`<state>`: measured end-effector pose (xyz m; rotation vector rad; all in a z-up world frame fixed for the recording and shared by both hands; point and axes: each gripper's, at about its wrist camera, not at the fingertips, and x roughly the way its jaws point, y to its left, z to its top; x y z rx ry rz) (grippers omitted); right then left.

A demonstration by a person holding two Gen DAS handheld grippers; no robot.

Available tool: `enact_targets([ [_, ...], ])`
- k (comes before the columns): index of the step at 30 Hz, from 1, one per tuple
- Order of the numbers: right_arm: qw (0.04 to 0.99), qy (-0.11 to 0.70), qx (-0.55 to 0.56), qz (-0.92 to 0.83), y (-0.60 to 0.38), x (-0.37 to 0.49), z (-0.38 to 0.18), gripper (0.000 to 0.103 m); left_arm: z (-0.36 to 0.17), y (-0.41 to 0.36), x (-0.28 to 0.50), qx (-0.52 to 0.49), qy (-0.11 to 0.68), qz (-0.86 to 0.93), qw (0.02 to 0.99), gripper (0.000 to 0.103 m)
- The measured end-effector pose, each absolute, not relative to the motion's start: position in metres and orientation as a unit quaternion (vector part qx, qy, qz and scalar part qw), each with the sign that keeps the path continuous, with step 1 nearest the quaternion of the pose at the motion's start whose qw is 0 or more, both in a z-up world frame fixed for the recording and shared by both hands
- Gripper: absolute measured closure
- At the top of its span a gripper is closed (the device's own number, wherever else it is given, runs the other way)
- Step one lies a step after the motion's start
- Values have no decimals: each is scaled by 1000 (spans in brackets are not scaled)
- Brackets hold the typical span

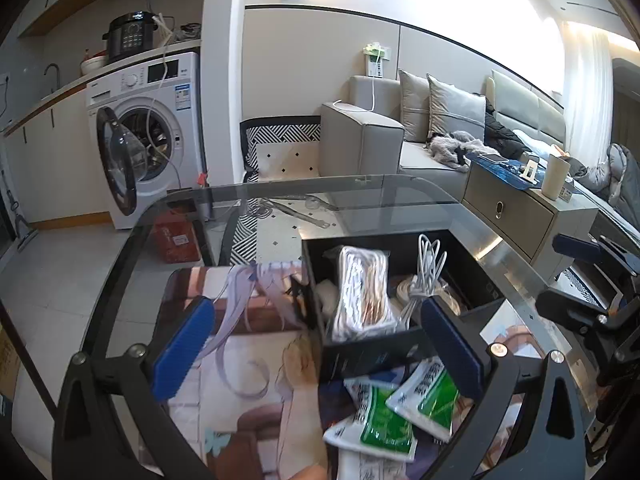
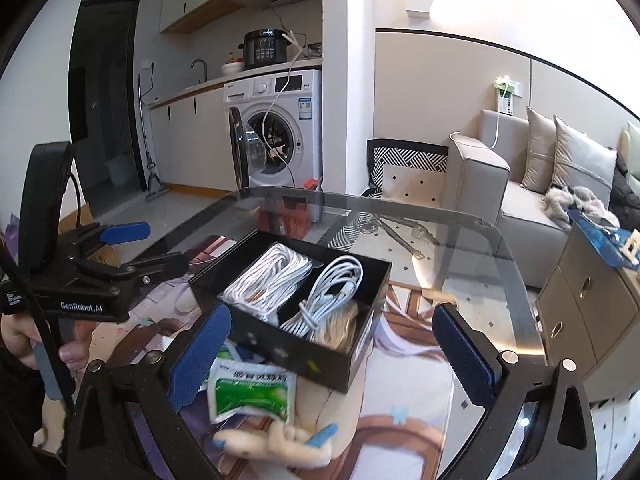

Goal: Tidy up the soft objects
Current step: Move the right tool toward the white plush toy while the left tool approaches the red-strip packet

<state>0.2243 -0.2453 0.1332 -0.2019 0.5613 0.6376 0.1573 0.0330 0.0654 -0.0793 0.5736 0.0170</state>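
Behind the glass table [image 2: 460,240] stand a washing machine [image 1: 156,136] with its door ajar and a grey sofa [image 1: 400,140], and on the printed mat [image 1: 240,360] covering the glass sits a black box [image 2: 340,356] holding a bagged white cord [image 2: 268,280] and a loose white cable [image 2: 332,292]. My left gripper [image 1: 320,354] is spread wide and holds nothing, its fingers flanking the box's near corner above green-and-white packets [image 1: 384,420] lying just beside the box. My right gripper [image 2: 336,354] is likewise wide open and empty, with the box between its fingers.

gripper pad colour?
Blue, ribbed pads on black jaws; clearest in the right wrist view.
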Motion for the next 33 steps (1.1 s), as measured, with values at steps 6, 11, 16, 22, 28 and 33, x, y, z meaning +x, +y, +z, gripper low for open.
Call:
enact_targets([
  [6, 902, 292, -87, 307, -258, 208, 122, 0, 57, 36, 134, -32, 291, 19, 956, 0],
  [11, 894, 317, -77, 308, -264, 198, 106, 0, 50, 32, 123, -27, 298, 18, 954, 0],
  [16, 883, 339, -83, 314, -266, 190, 89, 0, 41, 29, 118, -28, 311, 15, 950, 0],
  [22, 870, 359, -88, 325, -263, 185, 75, 0, 33, 27, 115, -31, 321, 12, 947, 0],
  [28, 856, 381, -94, 336, -255, 184, 61, 0, 25, 25, 114, -30, 335, -1, 942, 0],
  [33, 849, 391, -97, 341, -248, 183, 53, 0, 18, 22, 113, -28, 349, -12, 937, 0],
])
